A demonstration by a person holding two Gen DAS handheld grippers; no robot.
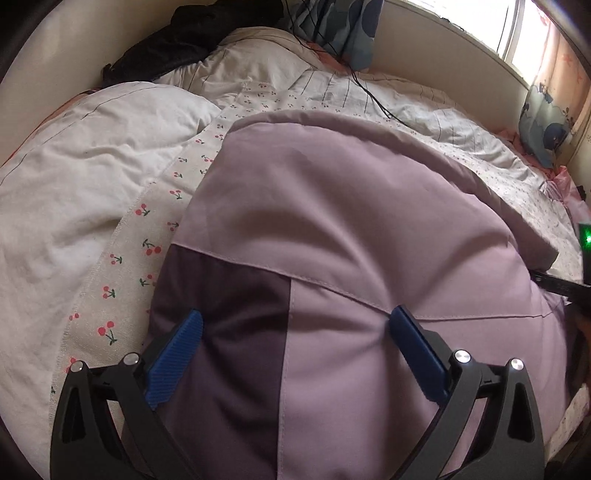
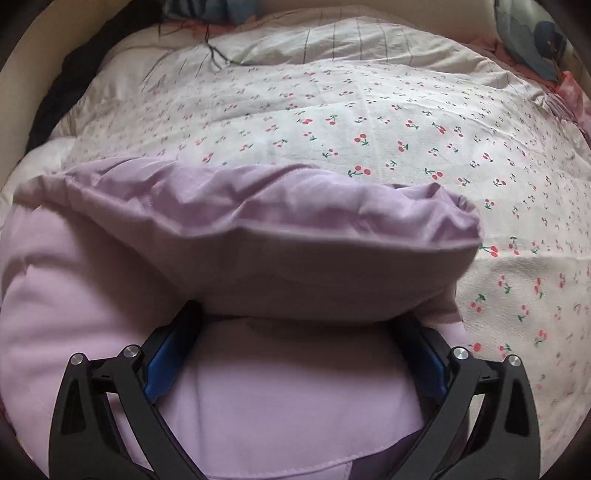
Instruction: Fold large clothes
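Lilac garment (image 1: 351, 221) spread on cherry-print bedsheet (image 1: 122, 280), left gripper (image 1: 295, 325) fingers wide apart over it, right gripper (image 2: 301, 317) fingers apart, tips hidden under a fold.

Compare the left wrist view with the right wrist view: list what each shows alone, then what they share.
Left only: a window, a black cable, the garment's dark purple panel, and the left claw open over it.
Right only: a rolled fold draped over the open right claw.
Both: the lilac garment on the cherry sheet.

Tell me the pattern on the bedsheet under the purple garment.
Small red cherries on white bedsheet; clearest in the right wrist view.
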